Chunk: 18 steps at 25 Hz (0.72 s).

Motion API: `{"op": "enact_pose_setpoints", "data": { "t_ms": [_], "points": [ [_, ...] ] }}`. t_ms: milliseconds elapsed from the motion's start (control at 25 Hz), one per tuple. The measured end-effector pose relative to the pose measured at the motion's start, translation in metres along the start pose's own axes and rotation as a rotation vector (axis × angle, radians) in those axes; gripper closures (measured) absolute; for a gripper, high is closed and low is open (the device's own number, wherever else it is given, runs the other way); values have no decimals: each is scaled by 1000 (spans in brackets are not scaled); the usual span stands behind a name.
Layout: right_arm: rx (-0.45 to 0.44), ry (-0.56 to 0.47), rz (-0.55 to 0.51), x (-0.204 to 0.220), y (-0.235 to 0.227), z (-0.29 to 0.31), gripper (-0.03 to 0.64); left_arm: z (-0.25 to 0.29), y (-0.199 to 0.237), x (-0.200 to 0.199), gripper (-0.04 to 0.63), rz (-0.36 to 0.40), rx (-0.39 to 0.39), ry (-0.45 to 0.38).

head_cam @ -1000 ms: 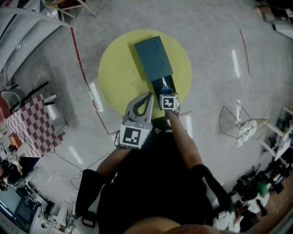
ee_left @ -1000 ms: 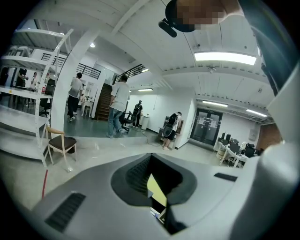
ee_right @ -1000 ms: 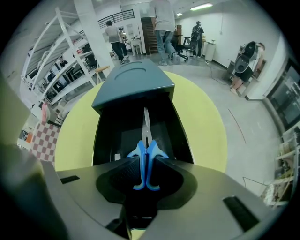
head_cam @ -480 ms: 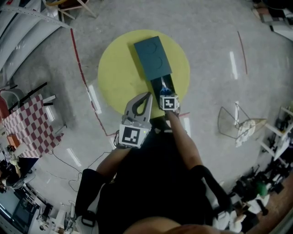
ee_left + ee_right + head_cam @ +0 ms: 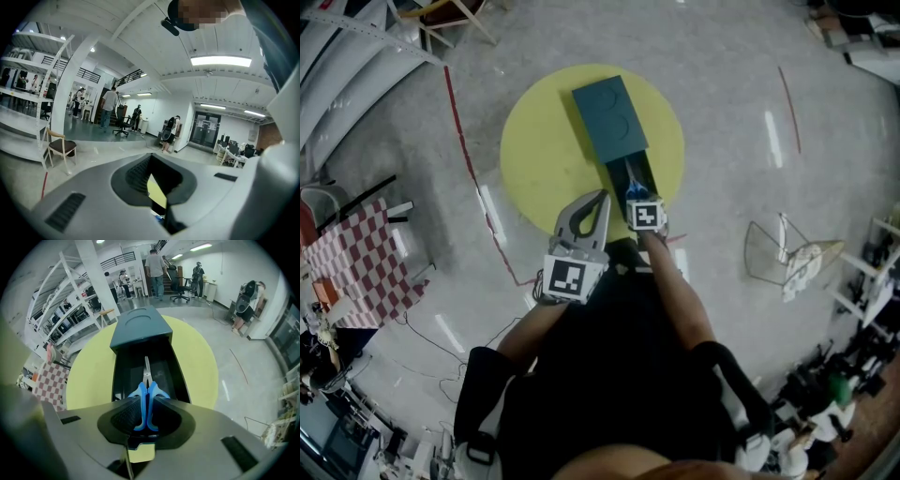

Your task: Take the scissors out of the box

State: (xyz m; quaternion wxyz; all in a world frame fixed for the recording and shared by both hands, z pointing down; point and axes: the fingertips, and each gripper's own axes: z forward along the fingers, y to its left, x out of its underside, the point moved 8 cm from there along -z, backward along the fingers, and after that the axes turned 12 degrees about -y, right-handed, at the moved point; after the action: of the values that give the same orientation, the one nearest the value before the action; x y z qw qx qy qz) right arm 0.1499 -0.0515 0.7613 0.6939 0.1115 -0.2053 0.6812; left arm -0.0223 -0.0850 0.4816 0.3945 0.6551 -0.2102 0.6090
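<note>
Right gripper [image 5: 146, 414] pinches the blue scissors [image 5: 146, 392] by the handles inside the box [image 5: 140, 331]; lift straight up, blades level and clear of the walls; left gripper [image 5: 598, 202] is closed, empty.

Matt plastic-handled, metal-bladed scissors [image 5: 141, 404]

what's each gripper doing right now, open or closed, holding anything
Left gripper: closed, nothing between its jaws.
Right gripper: closed on the blue handles of the scissors, which lie in the open box.
</note>
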Motion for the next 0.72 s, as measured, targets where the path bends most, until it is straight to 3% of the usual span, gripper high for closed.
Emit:
{"op": "enact_pose_setpoints", "data": {
  "t_ms": [240,480,720],
  "points": [
    [-39,-14,31,4,7,-12,534,-10,0,-6,601,10,-1,-15],
    [-9,-41,31,8,4,-29,534,-17,1,-11,601,21,9,-32],
    [4,-166,18,-9,2,-59,534,-18,0,-17,602,31,24,-45]
  ]
}}
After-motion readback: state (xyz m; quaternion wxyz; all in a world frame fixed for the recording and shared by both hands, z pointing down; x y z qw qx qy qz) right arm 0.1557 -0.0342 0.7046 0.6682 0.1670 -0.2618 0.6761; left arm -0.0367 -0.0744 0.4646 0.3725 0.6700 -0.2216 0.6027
